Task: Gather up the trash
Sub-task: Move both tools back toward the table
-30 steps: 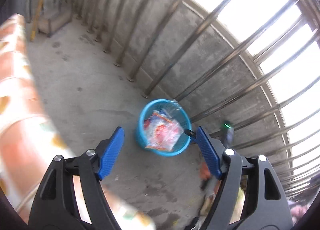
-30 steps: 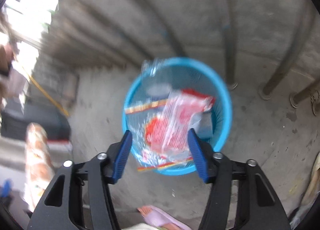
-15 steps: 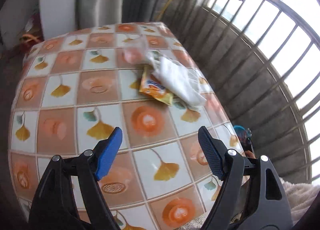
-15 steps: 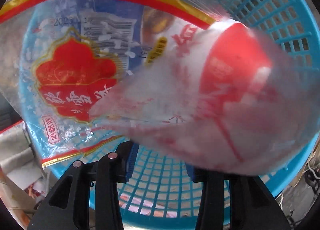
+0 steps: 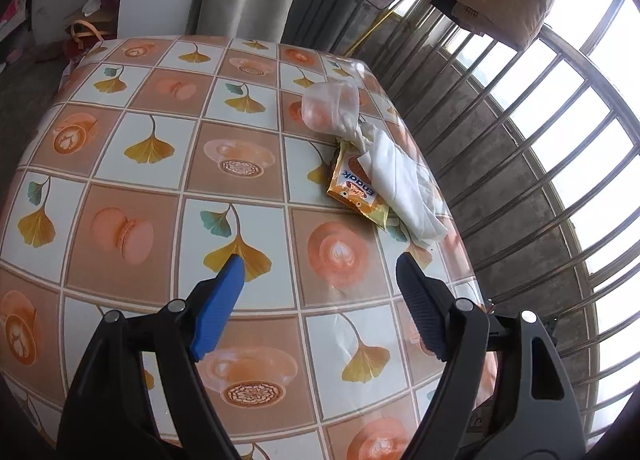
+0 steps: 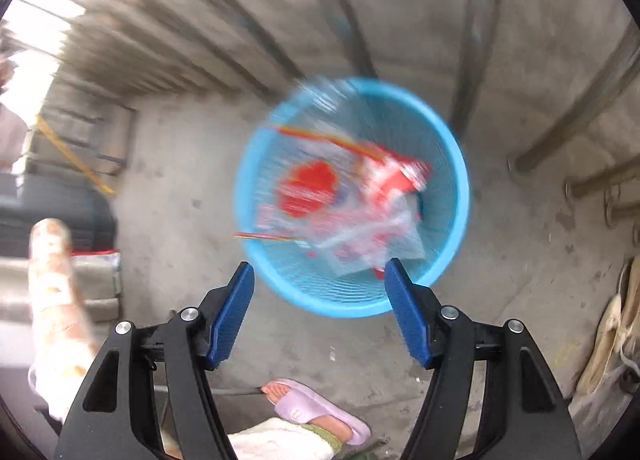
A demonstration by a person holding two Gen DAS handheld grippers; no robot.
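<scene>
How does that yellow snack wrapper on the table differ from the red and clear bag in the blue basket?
The yellow snack wrapper lies on the table, partly under a white tissue; the red and clear bag sits in the blue basket on the floor. The wrapper is opaque yellow-orange; the bag is mostly see-through with red print. The wrapper shows sharply; the bag is blurred. Neither is held by a gripper; both look like empty packaging.

Left gripper (image 5: pixel 318 266) wide apart above table (image 5: pixel 152 196); wrapper (image 5: pixel 354 186), tissue (image 5: pixel 404 184) beyond.
</scene>
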